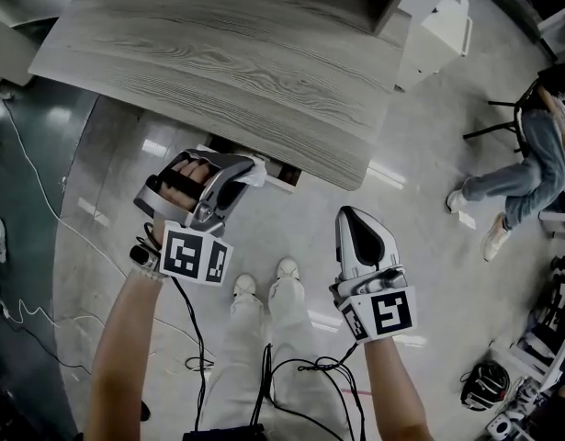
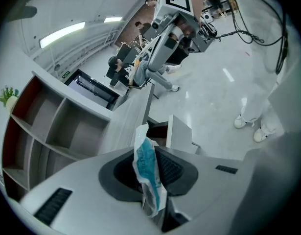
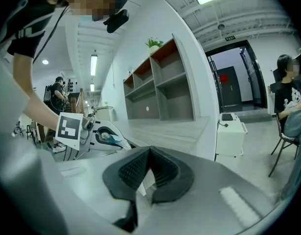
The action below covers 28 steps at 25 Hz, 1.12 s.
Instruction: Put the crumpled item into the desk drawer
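A crumpled white and teal wrapper (image 2: 145,168) is pinched between the pads of my left gripper (image 2: 149,151). In the head view that left gripper (image 1: 243,171) hovers at the open desk drawer (image 1: 284,184), which sticks out from under the grey wood desk top (image 1: 227,53); the wrapper (image 1: 255,175) pokes out at its tip. From the left gripper view the drawer's white wall (image 2: 182,133) lies just beyond the jaws. My right gripper (image 1: 349,217) hangs shut and empty over the floor, right of the drawer. Its dark pads (image 3: 162,168) meet.
A person sits on a chair (image 1: 525,159) at the right. A white cabinet (image 1: 443,21) stands by the desk's far right corner. Cables (image 1: 25,315) trail on the floor at left. An open shelf unit (image 3: 160,89) rises behind the desk. My own shoes (image 1: 264,285) are below the drawer.
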Each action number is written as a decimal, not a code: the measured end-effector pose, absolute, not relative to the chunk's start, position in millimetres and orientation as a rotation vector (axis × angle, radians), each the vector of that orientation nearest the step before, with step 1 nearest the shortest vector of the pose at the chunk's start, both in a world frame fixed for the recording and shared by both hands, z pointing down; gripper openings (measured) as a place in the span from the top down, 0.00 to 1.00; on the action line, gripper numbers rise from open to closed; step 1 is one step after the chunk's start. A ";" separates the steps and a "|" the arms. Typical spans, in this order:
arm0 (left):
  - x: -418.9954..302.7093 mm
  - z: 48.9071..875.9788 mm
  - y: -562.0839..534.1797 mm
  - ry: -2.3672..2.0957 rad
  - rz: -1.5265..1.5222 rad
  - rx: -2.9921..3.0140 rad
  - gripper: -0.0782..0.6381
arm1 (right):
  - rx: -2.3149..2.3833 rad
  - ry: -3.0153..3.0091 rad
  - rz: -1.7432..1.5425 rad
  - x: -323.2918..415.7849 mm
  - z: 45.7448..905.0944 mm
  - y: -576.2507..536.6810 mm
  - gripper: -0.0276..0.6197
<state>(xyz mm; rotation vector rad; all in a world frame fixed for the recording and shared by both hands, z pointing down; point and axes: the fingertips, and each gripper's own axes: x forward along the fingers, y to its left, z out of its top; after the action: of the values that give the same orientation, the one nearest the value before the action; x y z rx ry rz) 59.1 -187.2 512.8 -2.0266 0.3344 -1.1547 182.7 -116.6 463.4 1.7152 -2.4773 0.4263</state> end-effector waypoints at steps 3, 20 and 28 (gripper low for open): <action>62.8 518.4 -190.7 0.308 -1.170 -2.020 0.81 | 1.705 -2.480 0.437 185.3 466.6 -115.9 0.94; 62.5 543.7 -195.1 0.237 -1.281 -2.007 0.72 | 1.660 -2.477 0.460 189.0 479.2 -106.2 0.94; 57.7 541.9 -195.2 0.274 -1.295 -2.041 0.67 | 1.658 -2.479 0.461 188.0 479.1 -107.7 0.94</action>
<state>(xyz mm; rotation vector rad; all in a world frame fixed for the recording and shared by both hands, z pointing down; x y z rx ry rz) 57.7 -195.2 541.9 -2.0409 0.2737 -1.2955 188.0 -107.7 479.1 1.6583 -2.4787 0.4610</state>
